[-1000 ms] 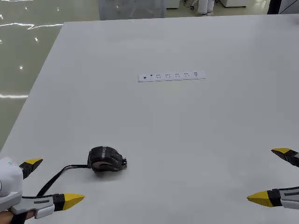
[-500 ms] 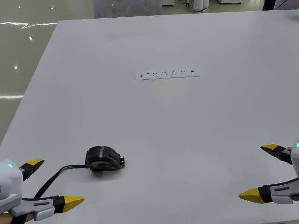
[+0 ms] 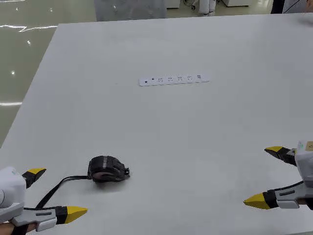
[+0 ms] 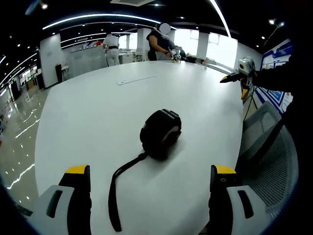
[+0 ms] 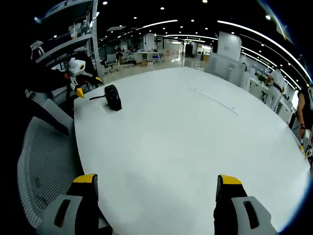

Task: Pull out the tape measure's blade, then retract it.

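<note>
**Evidently not yet begun: the tape measure lies untouched, blade in**

Plainly the tape measure (image 3: 107, 169) lies on its side on the near left part of the table (image 3: 195, 127), a dark rounded case with no blade showing outside it in any view. Its black strap (image 3: 58, 188) trails off to the near left in a loose curve, flat on the table top. Neither part of the task looks done, in my judgement: the blade is not pulled out, so the pulling and the retracting are both left, and before either, the case has to be taken hold of.

Just near-left of the case hangs the left gripper (image 3: 54, 192), jaws spread wide and holding nothing. In the left gripper view the tape measure (image 4: 160, 132) sits ahead, between the lines of the two jaws, with the strap running back toward them, apart from both. The right gripper (image 3: 264, 174) hangs at the near right, well apart from the case, also spread wide and empty; from its own view the tape measure (image 5: 112, 96) is small and far off to the left.

As for containers, the only thing of that kind here is the tape measure's own case, with the blade presumably wound up inside. Farther out, a white power strip (image 3: 173, 79) lies flat near the middle of the table.
</note>
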Demonstrator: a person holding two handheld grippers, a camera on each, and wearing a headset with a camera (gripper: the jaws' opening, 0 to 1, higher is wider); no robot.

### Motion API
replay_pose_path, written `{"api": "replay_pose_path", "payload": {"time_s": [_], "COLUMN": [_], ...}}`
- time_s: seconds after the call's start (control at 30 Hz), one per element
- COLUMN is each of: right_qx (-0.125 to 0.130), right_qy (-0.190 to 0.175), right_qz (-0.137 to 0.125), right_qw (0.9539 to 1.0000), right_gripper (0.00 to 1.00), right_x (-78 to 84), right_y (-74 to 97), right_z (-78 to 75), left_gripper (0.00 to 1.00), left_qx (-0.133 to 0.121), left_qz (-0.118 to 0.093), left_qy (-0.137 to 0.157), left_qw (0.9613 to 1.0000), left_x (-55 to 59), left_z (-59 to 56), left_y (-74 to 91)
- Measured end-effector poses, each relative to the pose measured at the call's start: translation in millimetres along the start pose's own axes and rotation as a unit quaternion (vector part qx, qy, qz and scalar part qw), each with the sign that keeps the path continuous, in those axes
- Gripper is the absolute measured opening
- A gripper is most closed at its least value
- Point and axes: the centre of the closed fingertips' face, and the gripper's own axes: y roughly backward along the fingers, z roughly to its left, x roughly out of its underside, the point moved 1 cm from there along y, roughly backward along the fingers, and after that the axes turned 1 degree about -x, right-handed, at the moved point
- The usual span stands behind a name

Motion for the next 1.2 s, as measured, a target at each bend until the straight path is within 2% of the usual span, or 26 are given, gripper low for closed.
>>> {"api": "replay_pose_path", "payload": {"time_s": [0.13, 0.2, 0.27, 0.43, 0.63, 0.83, 1.0, 1.13, 1.2], "right_qx": [-0.005, -0.011, -0.015, -0.023, -0.048, -0.061, -0.070, -0.076, -0.080], "right_qy": [0.009, 0.015, 0.020, 0.031, 0.046, 0.061, 0.070, 0.078, 0.082], "right_qz": [0.001, 0.002, 0.002, 0.002, -0.014, -0.024, -0.026, -0.026, -0.024], "right_qw": [1.0000, 0.9998, 0.9997, 0.9993, 0.9977, 0.9960, 0.9947, 0.9937, 0.9930], "right_gripper": [0.99, 0.99, 0.99, 0.99, 0.99, 0.99, 0.99, 0.99, 0.99], "right_x": [-7.7, -12.7, -16.1, -31.0, -56.2, -71.4, -81.7, -89.5, -91.5], "right_y": [-5.5, -11.0, -15.6, -28.0, -44.0, -57.0, -65.6, -72.3, -76.0], "right_z": [0.2, 0.9, 1.3, 5.4, 19.6, 24.6, 27.8, 32.1, 31.4], "left_gripper": [0.99, 0.99, 0.99, 0.99, 0.99, 0.99, 0.99, 0.98, 0.98], "left_qx": [0.012, 0.022, 0.026, 0.039, 0.053, 0.070, 0.090, 0.106, 0.115], "left_qz": [0.010, 0.025, 0.026, 0.028, 0.019, 0.023, 0.043, 0.077, 0.075], "left_qy": [-0.014, -0.029, -0.039, -0.061, -0.080, -0.109, -0.135, -0.189, -0.184], "left_qw": [0.9998, 0.9990, 0.9986, 0.9970, 0.9952, 0.9913, 0.9858, 0.9732, 0.9732], "left_x": [-2.4, -3.0, -6.2, -20.2, -46.6, -59.1, -59.2, -51.7, -54.8], "left_z": [-1.4, -2.4, -1.9, 0.0, 0.2, -3.8, -9.1, -12.4, -15.9], "left_y": [-4.6, -8.9, -11.9, -19.4, -26.7, -35.3, -43.9, -50.0, -54.1]}}
